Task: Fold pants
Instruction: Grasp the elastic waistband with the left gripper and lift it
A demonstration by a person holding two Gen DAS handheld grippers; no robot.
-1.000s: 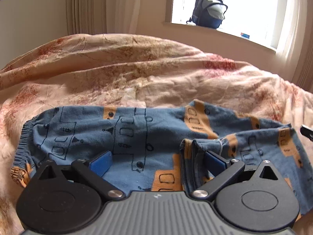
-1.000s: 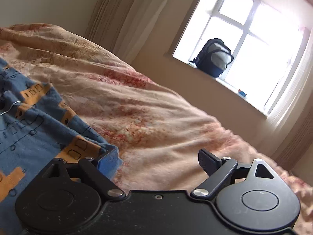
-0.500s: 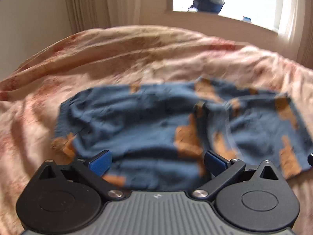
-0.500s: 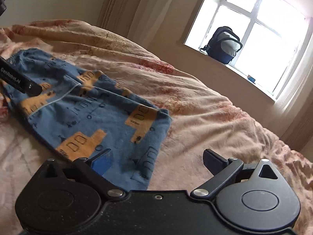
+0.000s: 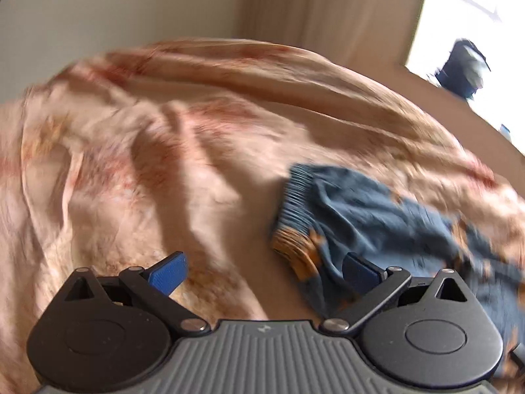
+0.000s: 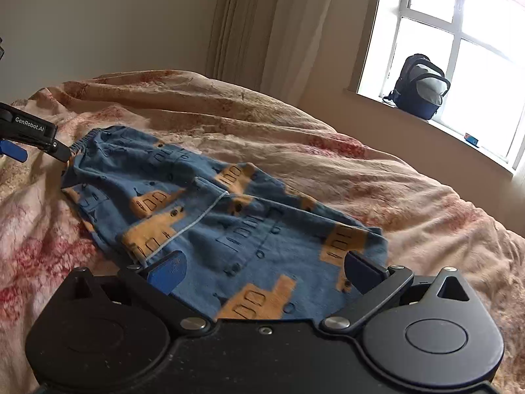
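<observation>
Blue pants with orange bus prints (image 6: 210, 216) lie folded on the bed, waistband at the far left, leg ends toward the right wrist camera. My right gripper (image 6: 262, 267) is open and empty, hovering just above the near leg end. My left gripper (image 5: 262, 271) is open and empty, near the elastic waistband (image 5: 297, 203); its right finger is over the waist corner, its left finger over bare bedspread. The left gripper also shows at the left edge of the right wrist view (image 6: 29, 134), beside the waistband. The left wrist view is motion blurred.
A rumpled beige bedspread with red patches (image 6: 377, 177) covers the bed. A dark backpack (image 6: 420, 87) stands on the windowsill (image 6: 485, 151) behind the bed. Curtains (image 6: 262, 29) hang by the wall.
Both grippers let go of the pants and pulled back. The left gripper swung left to the waistband end. The right gripper moved back so the whole folded pants show.
</observation>
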